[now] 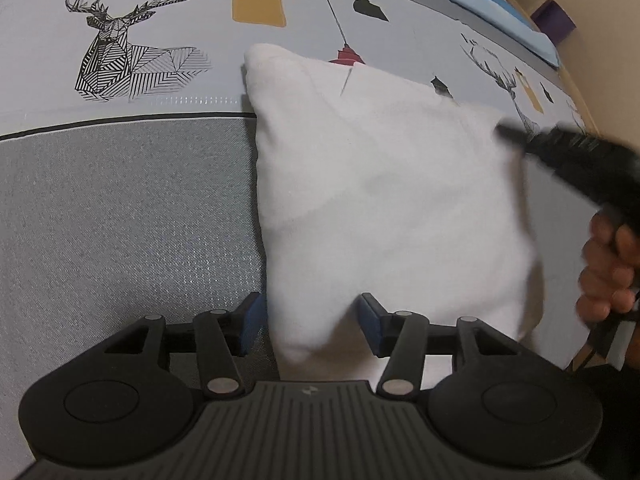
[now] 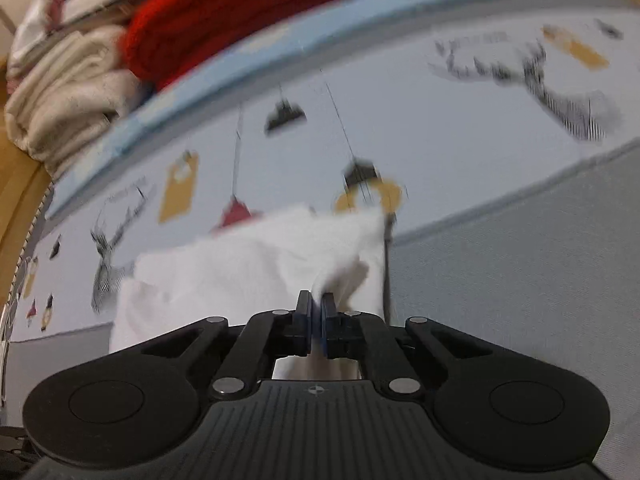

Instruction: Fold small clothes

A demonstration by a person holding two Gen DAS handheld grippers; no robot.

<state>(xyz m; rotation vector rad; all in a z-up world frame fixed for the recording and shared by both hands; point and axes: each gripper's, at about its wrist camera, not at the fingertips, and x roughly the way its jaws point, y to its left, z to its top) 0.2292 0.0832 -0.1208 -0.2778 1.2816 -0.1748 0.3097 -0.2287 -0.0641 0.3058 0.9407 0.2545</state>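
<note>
Covering the work surface: a bedsheet [image 1: 120, 208], pale upper band printed with geometric deer, hanging lamps and yellow tags, "FASHION HOME" lettering near the top, grey textured band below. Blue edge strip along the far side; beige wall and a purple box [image 1: 554, 20] at upper right in the left wrist view. In the right wrist view, heavily motion-blurred: red knit bundle [image 2: 236, 12] and cream folded cloth [image 2: 68, 92] stacked past the sheet's far edge, wooden frame at the left.

Left gripper [image 1: 310, 326]: jaws roughly half open, blue pads standing apart, one each side of the near lower corner of the white garment [image 1: 384, 200]. Left pad just beside the cloth's left edge, right pad over the cloth; not pinching it, contact unclear.

Right gripper [image 2: 316, 320]: jaws closed down tight, pinching a bunched fold of the white garment [image 2: 248, 268], cloth pulled up into a peak at the pads. Seen in the left wrist view as a dark blurred gripper [image 1: 520, 138] at the garment's right edge, person's hand [image 1: 608, 264] wrapped round its grip.

White garment lying mostly flat, straddling the pale and grey bands, right side lifted toward the right gripper, near corner between the left gripper's pads.
</note>
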